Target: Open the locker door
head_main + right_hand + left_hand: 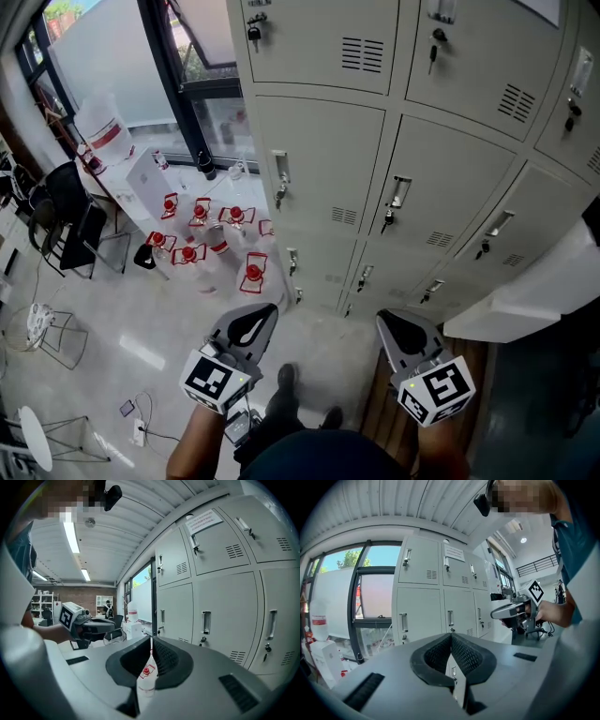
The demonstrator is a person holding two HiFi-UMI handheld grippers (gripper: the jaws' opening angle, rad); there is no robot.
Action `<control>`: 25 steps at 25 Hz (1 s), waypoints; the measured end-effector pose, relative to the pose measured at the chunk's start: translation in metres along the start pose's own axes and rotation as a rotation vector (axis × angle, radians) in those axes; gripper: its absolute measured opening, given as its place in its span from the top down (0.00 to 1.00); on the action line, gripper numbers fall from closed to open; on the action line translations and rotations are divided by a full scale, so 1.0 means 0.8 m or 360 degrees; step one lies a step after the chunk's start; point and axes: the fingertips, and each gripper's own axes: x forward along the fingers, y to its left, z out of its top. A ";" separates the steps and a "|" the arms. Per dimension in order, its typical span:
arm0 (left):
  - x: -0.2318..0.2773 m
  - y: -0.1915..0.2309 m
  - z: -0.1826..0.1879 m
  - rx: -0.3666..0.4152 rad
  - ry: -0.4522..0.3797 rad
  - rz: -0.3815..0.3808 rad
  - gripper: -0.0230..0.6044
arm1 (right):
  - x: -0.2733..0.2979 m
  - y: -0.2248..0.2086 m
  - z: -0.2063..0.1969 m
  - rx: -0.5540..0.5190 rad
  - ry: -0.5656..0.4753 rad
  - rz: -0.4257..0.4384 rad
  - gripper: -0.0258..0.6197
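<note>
The bank of grey lockers (450,141) stands upright ahead of the person, its fronts facing both grippers; every locker door (319,173) in it is closed flush with the frame, none ajar; each door is taller than it is wide, so its long axis runs vertically, with a slim upright handle (279,175) near its left edge and a small louvred vent (344,217) near its lower right corner (a key hangs from several of the locks). The left gripper (270,311) is held low in front of the person and points toward the lower rows of doors; its jaws are pressed together at the tips with nothing between them, and it is well apart from any door or handle. The right gripper (382,319) is level beside it, also aimed at the lockers; its jaws meet at the tips too and carry nothing, and the red-capped bottle glimpsed through the slot below the tips stands on the floor beyond. Left of the lockers, a cluster of clear bottles with red caps (253,272) stands on the pale floor beneath a large window (112,56).
</note>
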 end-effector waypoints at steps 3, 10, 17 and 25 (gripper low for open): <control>0.027 0.029 -0.010 -0.0035 -0.0006 -0.0044 0.94 | 0.013 -0.018 0.008 -0.0013 -0.0001 -0.0091 0.90; 0.074 0.099 -0.003 0.0017 -0.0036 -0.0102 0.94 | 0.033 -0.046 0.030 -0.0005 0.0017 -0.0245 0.90; 0.112 0.134 0.006 -0.0013 -0.0047 -0.0116 0.94 | 0.053 -0.061 0.025 0.0029 0.0052 -0.0291 0.90; 0.148 0.152 -0.007 -0.0004 -0.0025 -0.0166 0.94 | 0.070 -0.084 0.020 0.0062 0.0078 -0.0352 0.90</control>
